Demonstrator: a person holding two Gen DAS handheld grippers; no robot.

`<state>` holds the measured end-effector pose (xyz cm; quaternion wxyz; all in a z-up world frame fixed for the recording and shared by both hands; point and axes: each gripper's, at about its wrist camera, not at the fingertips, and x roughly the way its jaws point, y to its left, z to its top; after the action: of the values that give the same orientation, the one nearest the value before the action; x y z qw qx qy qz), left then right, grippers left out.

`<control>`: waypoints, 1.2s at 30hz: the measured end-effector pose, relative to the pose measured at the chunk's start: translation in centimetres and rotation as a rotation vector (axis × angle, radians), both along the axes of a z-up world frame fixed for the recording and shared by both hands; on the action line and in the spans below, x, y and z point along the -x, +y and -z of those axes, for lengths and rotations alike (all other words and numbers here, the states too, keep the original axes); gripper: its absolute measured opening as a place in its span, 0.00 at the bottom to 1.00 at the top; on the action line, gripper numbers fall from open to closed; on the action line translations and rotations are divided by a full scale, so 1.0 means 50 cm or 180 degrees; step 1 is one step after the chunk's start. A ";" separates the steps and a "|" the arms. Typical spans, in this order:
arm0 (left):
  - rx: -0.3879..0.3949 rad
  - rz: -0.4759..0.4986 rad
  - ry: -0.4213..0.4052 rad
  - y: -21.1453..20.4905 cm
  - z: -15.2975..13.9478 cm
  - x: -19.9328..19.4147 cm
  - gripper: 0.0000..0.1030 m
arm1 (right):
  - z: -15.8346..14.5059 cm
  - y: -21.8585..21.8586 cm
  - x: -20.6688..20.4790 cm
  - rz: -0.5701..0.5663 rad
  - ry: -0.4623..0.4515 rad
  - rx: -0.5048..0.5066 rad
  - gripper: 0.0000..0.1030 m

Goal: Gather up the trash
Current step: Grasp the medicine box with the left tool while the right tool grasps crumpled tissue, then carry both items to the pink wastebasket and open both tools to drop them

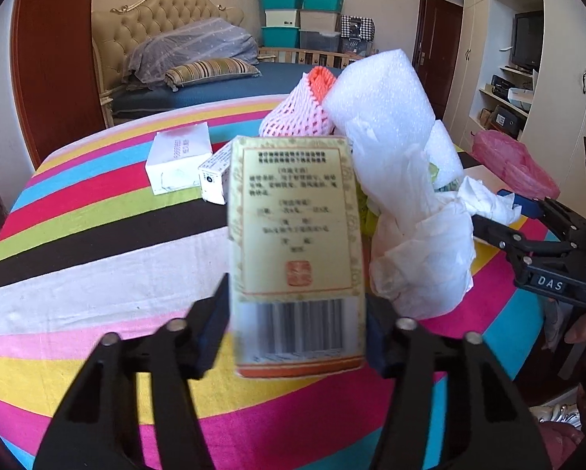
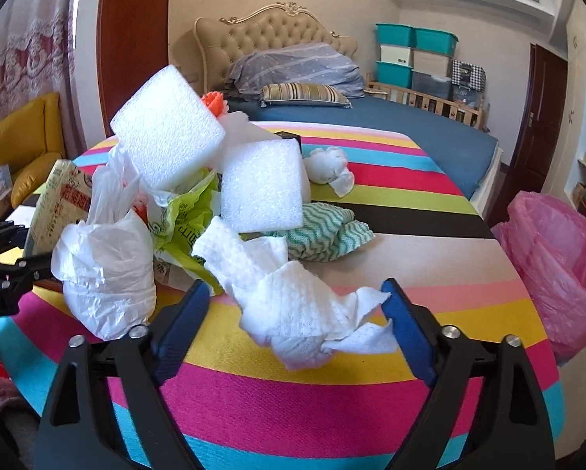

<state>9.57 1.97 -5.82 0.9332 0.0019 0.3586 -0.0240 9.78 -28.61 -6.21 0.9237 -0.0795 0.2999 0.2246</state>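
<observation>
My left gripper (image 1: 297, 325) is shut on a yellow medicine box (image 1: 295, 250) with a barcode, held above the striped tablecloth (image 1: 97, 274). The box also shows at the left of the right wrist view (image 2: 56, 203). My right gripper (image 2: 297, 313) is open, its blue pads on either side of a crumpled white paper towel (image 2: 293, 305); it also shows at the right of the left wrist view (image 1: 500, 211). A trash pile sits mid-table: white foam blocks (image 2: 261, 184), a white plastic bag (image 2: 105, 274), a green wrapper (image 2: 183, 219), pink fruit netting (image 1: 297, 113).
A pink trash bag (image 2: 555, 262) hangs off the table's right edge. Two white boxes (image 1: 179, 160) lie at the table's far left. A green-patterned cloth (image 2: 324, 231) and a balled tissue (image 2: 328, 168) lie behind the pile. A bed (image 2: 371, 117) stands beyond.
</observation>
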 end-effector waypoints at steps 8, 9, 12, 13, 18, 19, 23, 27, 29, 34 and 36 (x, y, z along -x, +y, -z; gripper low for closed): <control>0.0033 -0.0142 -0.0244 0.017 -0.019 0.041 0.47 | -0.010 -0.031 0.042 0.0001 -0.0064 -0.0250 0.37; 0.0026 -0.0157 -0.0285 0.019 -0.025 0.048 0.47 | -0.016 -0.036 0.047 0.0012 -0.0091 -0.0286 0.37; 0.0002 -0.0163 -0.0413 0.017 -0.043 0.065 0.47 | -0.032 -0.047 0.056 0.0029 -0.0131 -0.0374 0.37; -0.0019 -0.0159 -0.0459 0.014 -0.049 0.070 0.47 | -0.036 -0.051 0.058 0.0038 -0.0145 -0.0393 0.37; -0.0124 -0.0066 -0.0619 -0.010 -0.073 0.084 0.47 | -0.047 -0.070 0.068 0.0099 -0.0179 -0.0446 0.37; -0.0146 -0.0034 -0.0635 -0.019 -0.078 0.084 0.47 | -0.047 -0.074 0.071 0.0114 -0.0178 -0.0457 0.37; -0.0182 0.0090 -0.0660 -0.049 -0.087 0.080 0.47 | -0.048 -0.104 0.072 0.0223 -0.0191 -0.0511 0.37; -0.0204 0.0249 -0.0678 -0.090 -0.097 0.068 0.47 | -0.057 -0.128 0.082 0.0316 -0.0239 -0.0541 0.38; -0.0208 0.0337 -0.0704 -0.117 -0.100 0.062 0.48 | -0.063 -0.144 0.082 0.0366 -0.0279 -0.0568 0.38; -0.0169 0.0570 -0.0672 -0.182 -0.102 0.035 0.47 | -0.078 -0.191 0.082 0.0537 -0.0403 -0.0561 0.38; -0.0160 0.0669 -0.0628 -0.212 -0.099 0.019 0.47 | -0.085 -0.212 0.083 0.0627 -0.0431 -0.0573 0.38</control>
<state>8.62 -8.61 -0.90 0.9559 0.0650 0.2635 -0.1123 5.64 -39.19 -1.98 0.9628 0.0184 0.2220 0.1530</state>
